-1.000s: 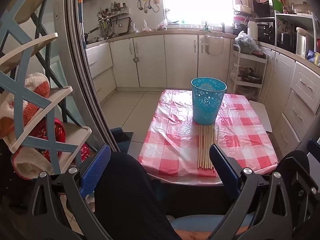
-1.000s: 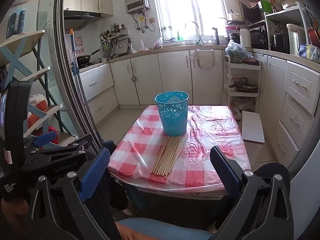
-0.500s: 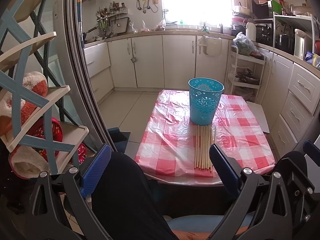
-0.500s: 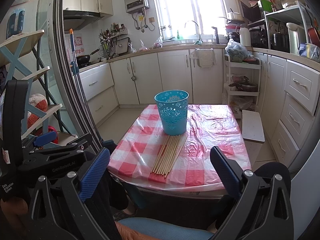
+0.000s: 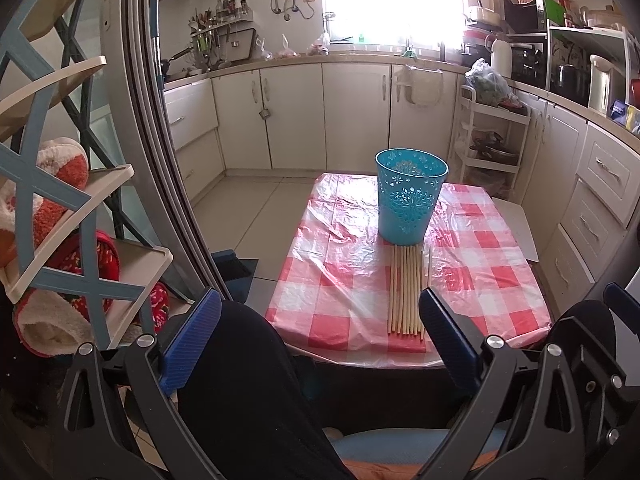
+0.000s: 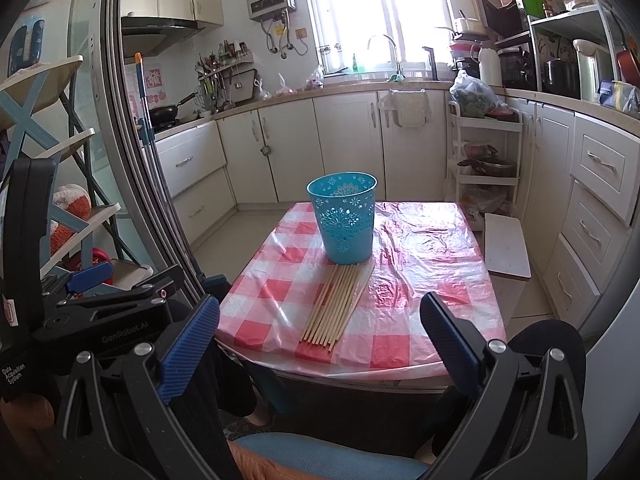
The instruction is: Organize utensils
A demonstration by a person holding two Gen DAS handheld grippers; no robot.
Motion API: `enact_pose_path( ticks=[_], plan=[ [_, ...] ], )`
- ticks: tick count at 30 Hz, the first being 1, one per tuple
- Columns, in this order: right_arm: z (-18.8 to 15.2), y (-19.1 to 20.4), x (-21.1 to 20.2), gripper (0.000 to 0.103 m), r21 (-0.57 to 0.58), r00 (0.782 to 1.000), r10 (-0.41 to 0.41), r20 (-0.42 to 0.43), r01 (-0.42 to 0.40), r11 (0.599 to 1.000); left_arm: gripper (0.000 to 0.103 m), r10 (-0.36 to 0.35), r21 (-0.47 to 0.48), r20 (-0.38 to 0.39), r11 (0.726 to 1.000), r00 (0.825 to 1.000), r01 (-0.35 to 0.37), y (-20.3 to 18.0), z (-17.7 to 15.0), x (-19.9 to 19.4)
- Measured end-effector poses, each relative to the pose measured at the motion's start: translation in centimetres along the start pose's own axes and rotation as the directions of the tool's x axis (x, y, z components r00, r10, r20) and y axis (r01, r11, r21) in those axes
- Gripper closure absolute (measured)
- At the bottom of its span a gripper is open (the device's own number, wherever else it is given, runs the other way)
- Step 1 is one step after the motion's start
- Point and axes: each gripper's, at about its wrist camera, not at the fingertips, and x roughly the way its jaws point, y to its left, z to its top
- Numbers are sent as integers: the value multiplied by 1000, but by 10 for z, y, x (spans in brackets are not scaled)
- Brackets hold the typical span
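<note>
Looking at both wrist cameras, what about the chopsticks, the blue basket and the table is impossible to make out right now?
- Chopsticks: exact count unclear in either view, since the sticks lie packed side by side and look thin.
- Blue basket: its inside bottom is hidden by its own wall in both views.
- Table: legs and underside are in shadow, blocked by the cloth's hanging edge and the open right gripper.
- Near chopstick tips: in the left view, partly covered by the open left gripper.

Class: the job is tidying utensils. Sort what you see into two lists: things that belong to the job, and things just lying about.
Part of the job:
chopsticks in a row on the table
blue basket standing behind them
left gripper and right gripper, both open and empty

Just lying about:
checked cloth
white board beside the table
bag of greens on the trolley
</note>
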Motion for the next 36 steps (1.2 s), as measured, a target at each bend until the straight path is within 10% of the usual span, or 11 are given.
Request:
enact_pose_path(
  ticks=[36],
  plan=[
    [8,-11,21,7,27,1000,-10,-8,10,1000,8,-18,6,-44,1000,999,18,-8,11,31]
  ],
)
